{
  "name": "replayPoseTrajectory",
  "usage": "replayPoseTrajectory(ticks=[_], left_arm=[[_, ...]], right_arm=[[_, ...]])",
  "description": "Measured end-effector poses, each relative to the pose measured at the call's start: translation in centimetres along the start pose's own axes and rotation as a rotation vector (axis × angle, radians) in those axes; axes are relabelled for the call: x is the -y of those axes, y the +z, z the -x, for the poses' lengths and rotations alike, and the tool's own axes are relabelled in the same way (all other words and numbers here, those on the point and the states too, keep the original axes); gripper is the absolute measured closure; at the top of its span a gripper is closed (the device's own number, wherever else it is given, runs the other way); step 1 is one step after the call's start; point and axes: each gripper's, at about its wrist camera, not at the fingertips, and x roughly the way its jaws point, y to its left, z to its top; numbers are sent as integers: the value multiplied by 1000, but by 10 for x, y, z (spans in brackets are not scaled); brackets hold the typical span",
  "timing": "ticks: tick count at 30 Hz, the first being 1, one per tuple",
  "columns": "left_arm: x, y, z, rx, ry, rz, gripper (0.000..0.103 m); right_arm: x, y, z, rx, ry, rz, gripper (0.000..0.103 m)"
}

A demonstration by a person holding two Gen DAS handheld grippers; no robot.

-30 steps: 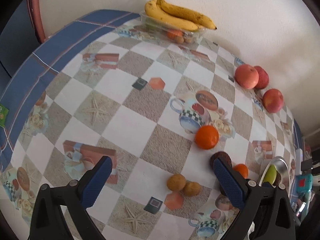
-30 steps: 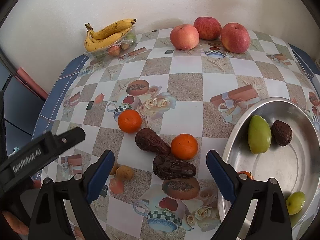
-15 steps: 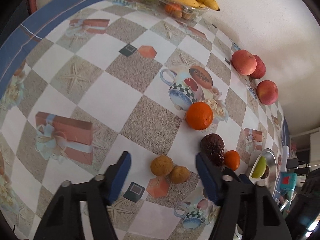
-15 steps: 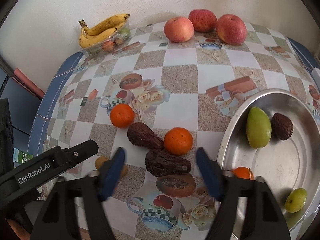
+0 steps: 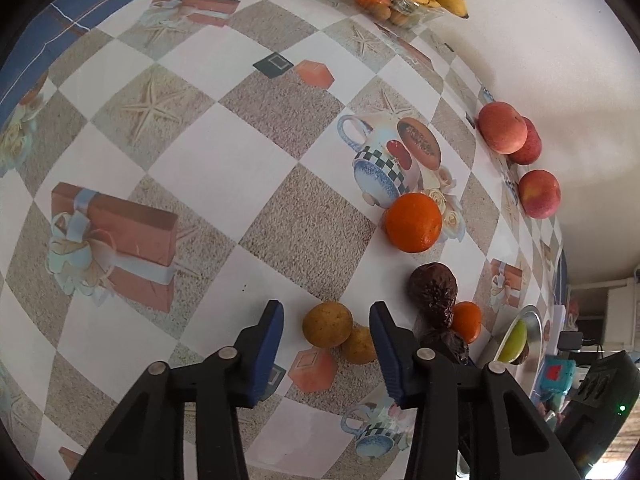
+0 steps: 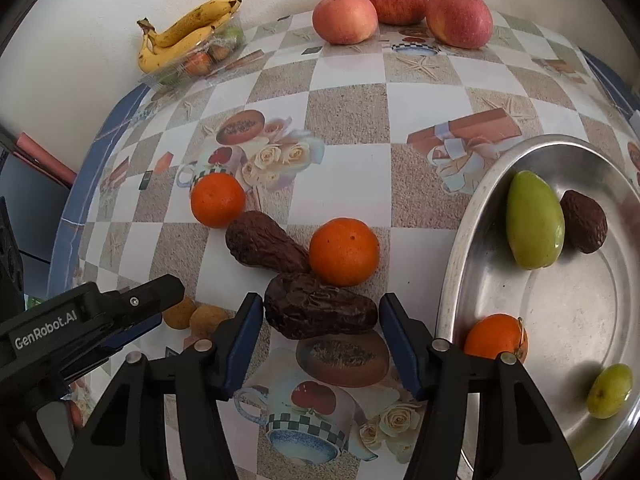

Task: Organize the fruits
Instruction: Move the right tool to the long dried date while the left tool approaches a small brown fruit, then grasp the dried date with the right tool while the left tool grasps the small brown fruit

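In the left wrist view my left gripper (image 5: 327, 314) points down at the table, and its jaws are closing around two small round brown fruits (image 5: 327, 323) that lie side by side. The left pad stands a little off them; the right pad hides the edge of the farther one. In the right wrist view my right gripper (image 6: 321, 303) straddles a dark wrinkled fruit (image 6: 320, 312). Its jaws are closing too, with both pads a hair away from the fruit's ends. The left gripper's black body (image 6: 80, 320) shows at the left of that view, over the brown fruits (image 6: 208, 320).
A second dark wrinkled fruit (image 6: 264, 246) and two oranges (image 6: 344, 251) (image 6: 218, 205) lie just beyond. A metal bowl (image 6: 460, 248) at the right holds green fruits, a dark fruit and an orange. Three apples (image 6: 400, 2) and a clear tray with bananas (image 6: 188, 36) stand by the wall.
Both grippers have sunk toward the table and their jaws have narrowed from wide open. The left now brackets the brown fruits, the right the dark wrinkled fruit.
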Motion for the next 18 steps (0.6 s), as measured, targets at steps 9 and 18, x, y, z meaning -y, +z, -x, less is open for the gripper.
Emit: replayPoseTrajectory(ticks=[9,18], left_arm=[[-1,0,-3,-6,-3,13,69],[-3,-1,-2,-10,-7,30,75]], right_arm=[[2,-1,1,-1,9,-14,46],[3,-1,1,-6,13,-26,46]])
